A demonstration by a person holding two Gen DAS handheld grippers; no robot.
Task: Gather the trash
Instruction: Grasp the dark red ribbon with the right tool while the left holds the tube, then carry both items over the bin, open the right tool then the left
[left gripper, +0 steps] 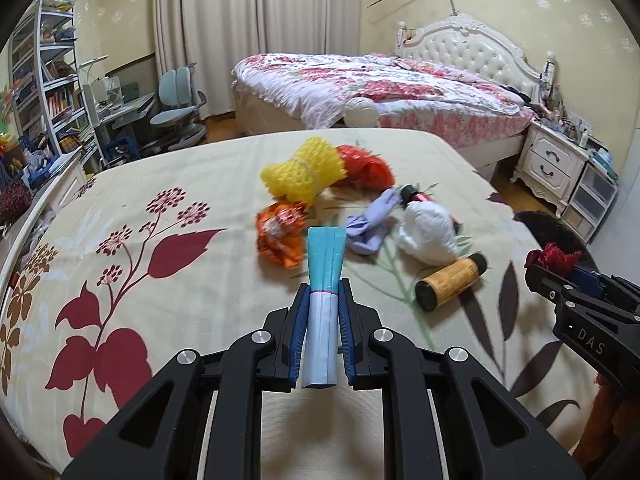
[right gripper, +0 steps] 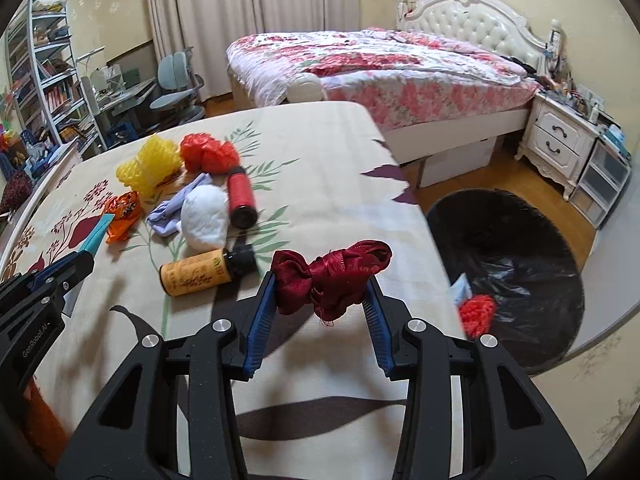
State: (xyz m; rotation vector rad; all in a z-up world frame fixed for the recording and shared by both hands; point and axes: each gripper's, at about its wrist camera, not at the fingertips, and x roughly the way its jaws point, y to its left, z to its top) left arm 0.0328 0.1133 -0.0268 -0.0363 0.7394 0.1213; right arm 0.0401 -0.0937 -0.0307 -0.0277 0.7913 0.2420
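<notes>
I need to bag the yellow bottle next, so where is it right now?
The yellow bottle lies on its side on the bedspread, just below the white wad, left of the right gripper.

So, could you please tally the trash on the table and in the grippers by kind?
Bottles: 2 (yellow, red)
Nets: 2 (yellow, red)
Wrappers: 2 (orange, blue)
White bag: 1
Purple cloth: 1
Ribbon: 1
Total: 9

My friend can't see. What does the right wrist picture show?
The right tongs squeeze a dark red ribbon bow above a flowered bedspread. Bottles and crumpled wrappers lie behind it, and a black-bagged bin waits on the right.
</notes>
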